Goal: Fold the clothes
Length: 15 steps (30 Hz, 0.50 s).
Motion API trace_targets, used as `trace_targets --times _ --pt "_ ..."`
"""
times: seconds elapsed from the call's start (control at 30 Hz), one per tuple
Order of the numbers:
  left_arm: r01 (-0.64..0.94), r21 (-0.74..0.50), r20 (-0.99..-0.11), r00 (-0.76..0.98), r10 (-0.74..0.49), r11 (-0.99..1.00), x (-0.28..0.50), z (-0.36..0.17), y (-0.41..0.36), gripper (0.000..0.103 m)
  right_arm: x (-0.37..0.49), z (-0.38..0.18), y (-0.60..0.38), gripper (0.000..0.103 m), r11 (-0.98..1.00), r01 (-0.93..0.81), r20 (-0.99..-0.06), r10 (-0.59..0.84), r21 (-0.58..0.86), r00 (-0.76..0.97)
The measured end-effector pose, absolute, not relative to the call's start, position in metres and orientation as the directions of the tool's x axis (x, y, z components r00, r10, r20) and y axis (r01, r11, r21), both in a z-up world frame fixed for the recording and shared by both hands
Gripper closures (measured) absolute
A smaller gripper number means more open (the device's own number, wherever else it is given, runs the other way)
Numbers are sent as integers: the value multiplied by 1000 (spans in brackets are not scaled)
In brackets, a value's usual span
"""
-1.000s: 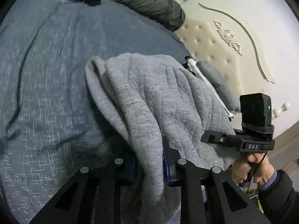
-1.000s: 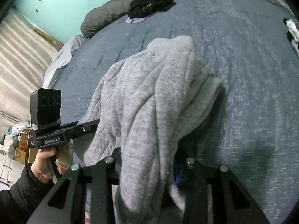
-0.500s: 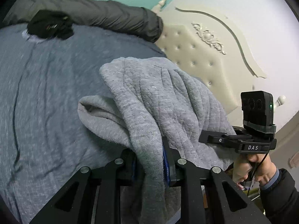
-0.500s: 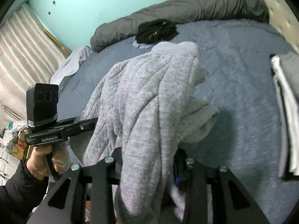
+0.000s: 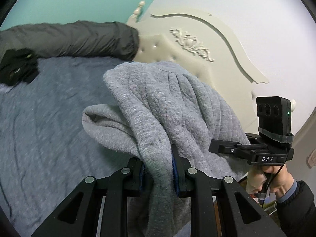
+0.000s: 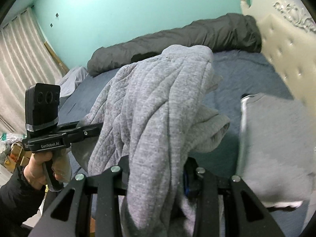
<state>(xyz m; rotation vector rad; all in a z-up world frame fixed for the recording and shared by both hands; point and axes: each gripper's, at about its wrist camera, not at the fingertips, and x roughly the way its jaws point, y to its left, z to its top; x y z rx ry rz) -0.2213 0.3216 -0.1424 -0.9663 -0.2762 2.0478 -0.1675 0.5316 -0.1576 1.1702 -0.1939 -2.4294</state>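
Grey quilted fabric is filling both wrist views: I am holding the sweatshirt (image 5: 173, 106) bunched up and off the bed (image 5: 49, 118), with the left claw (image 5: 158, 169) clenched on one gathered edge and the right claw (image 6: 158, 173) clenched on another. Its body is draping forward over both claws, and a rolled fleecy end is sticking out on the left in the left view and on the right in the right view.

Over the last second I am seeing the cameras tilting up: a second ago the blue bedcover was filling most of each view, and now the headboard (image 5: 197, 45) and the teal wall (image 6: 128, 9) are taking up the far half. In the right view a folded grey piece (image 6: 276, 148) is now looming large at the near right, where a second ago only its edge was showing. The dark duvet roll (image 6: 187, 37) is lying along the far edge of the bed.

I am judging that the sweatshirt is being carried, raised, toward that folded piece. Whether it is already folded enough to be set down I cannot tell; bunched like this it is looking loose, and it may be slumping open once released.
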Motion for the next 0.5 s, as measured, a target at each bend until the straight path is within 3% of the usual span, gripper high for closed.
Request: trace_targets --times 0.3,0.5 --pt "-641 -513 -508 -309 804 -570 -259 -132 436 80 -190 -140 638 68 -930 269 -716 -366 253 -595" --pt "-641 -540 -509 -267 818 -545 -269 -157 504 80 -203 -144 710 67 -949 232 -737 -311 212 -600"
